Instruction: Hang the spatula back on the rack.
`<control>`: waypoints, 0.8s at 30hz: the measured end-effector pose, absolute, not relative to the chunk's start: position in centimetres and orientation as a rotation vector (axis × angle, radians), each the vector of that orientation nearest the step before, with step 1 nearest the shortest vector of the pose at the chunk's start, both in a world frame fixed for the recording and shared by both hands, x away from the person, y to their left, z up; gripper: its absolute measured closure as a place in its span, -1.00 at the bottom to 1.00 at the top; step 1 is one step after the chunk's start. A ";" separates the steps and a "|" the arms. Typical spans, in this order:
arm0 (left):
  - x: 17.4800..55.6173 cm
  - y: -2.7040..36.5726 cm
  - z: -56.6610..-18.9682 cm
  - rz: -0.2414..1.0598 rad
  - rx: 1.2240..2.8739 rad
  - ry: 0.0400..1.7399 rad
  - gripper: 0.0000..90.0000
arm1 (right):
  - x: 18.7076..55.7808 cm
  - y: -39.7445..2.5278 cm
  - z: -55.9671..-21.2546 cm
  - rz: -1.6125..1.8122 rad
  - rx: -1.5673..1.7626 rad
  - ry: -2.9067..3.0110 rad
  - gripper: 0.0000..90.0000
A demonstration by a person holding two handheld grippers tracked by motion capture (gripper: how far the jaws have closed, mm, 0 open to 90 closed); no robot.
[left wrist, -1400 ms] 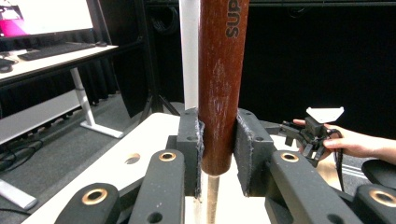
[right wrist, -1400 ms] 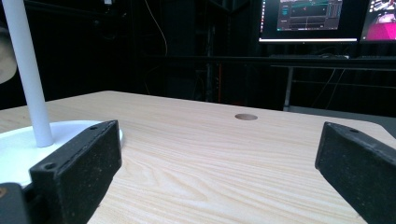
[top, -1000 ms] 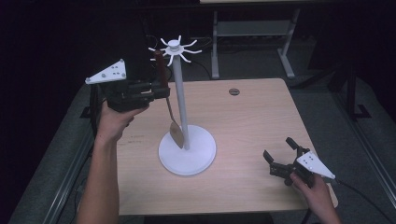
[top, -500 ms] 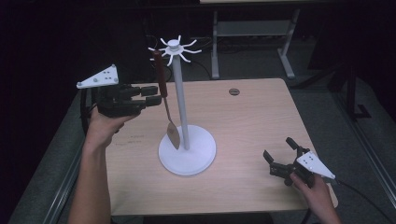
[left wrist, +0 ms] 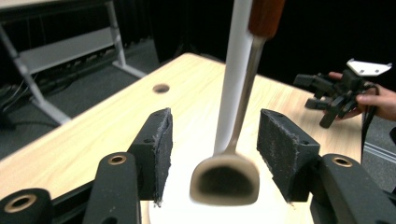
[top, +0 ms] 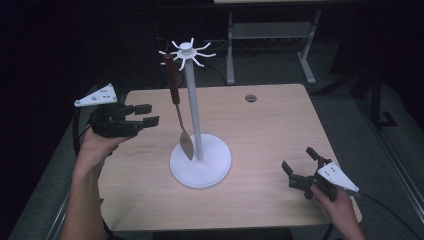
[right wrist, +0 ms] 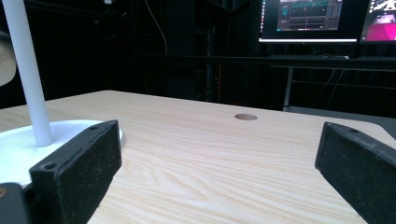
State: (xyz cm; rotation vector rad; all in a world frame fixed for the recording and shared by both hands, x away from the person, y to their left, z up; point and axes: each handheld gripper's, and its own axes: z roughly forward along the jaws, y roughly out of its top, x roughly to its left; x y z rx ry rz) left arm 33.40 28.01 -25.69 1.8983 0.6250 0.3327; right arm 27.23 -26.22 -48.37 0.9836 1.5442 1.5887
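A white stand (top: 194, 105) with a round base (top: 212, 167) and hooks at its top (top: 186, 50) rises from the middle of the wooden table (top: 260, 130). A metal spatula (top: 176, 100) with a brown handle hangs from one hook, blade down beside the pole. My left gripper (top: 148, 114) is open, held left of the spatula and clear of it. In the left gripper view the spatula blade (left wrist: 225, 179) hangs ahead between the jaws, in front of the pole (left wrist: 236, 74). My right gripper (top: 299, 166) rests open and empty near the table's front right corner.
A round cable hole (top: 250, 98) sits at the table's far side. Behind the table stands a metal frame (top: 270, 37). Monitors (right wrist: 308, 18) glow in the dark background of the right gripper view. The far right gripper (left wrist: 338, 93) appears in the left gripper view.
My left gripper has let go of the spatula and drawn back to the left and down. The spatula now hangs free on its hook. The right gripper has stayed put.
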 end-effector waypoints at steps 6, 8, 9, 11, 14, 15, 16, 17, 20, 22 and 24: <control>33.1 29.0 -27.2 0.336 1.928 0.686 -0.06 | 27.2 -26.2 -48.4 1.589 0.984 1.544 -1.00; 33.0 29.4 -28.2 0.339 1.937 0.715 -0.08 | 27.2 -26.2 -48.4 1.589 0.985 1.544 -1.00; 33.0 29.5 -28.4 0.340 1.941 0.720 -0.08 | 27.2 -26.2 -48.4 1.589 0.984 1.544 -1.00; 32.9 29.7 -28.8 0.342 1.943 0.734 -0.10 | 27.2 -26.2 -48.4 1.589 0.984 1.544 -1.00; 32.7 30.1 -29.8 0.350 1.956 0.763 -0.12 | 27.2 -26.2 -48.4 1.590 0.984 1.543 -1.00; 32.6 30.2 -30.2 0.350 1.961 0.774 -0.12 | 27.2 -26.2 -48.4 1.590 0.986 1.544 -1.00; 32.5 30.4 -30.9 0.352 1.963 0.788 -0.15 | 27.2 -26.2 -48.4 1.590 0.985 1.544 -1.00; 32.5 30.5 -31.2 0.352 1.964 0.796 -0.16 | 27.2 -26.2 -48.4 1.590 0.985 1.544 -1.00; 32.4 30.8 -32.6 0.365 1.971 0.832 -0.18 | 27.2 -26.2 -48.4 1.590 0.985 1.544 -1.00; 32.3 31.0 -33.4 0.373 1.978 0.856 -0.19 | 27.2 -26.2 -48.4 1.590 0.985 1.544 -1.00; 32.2 31.3 -34.4 0.375 1.970 0.882 -0.21 | 27.2 -26.2 -48.4 1.590 0.985 1.544 -1.00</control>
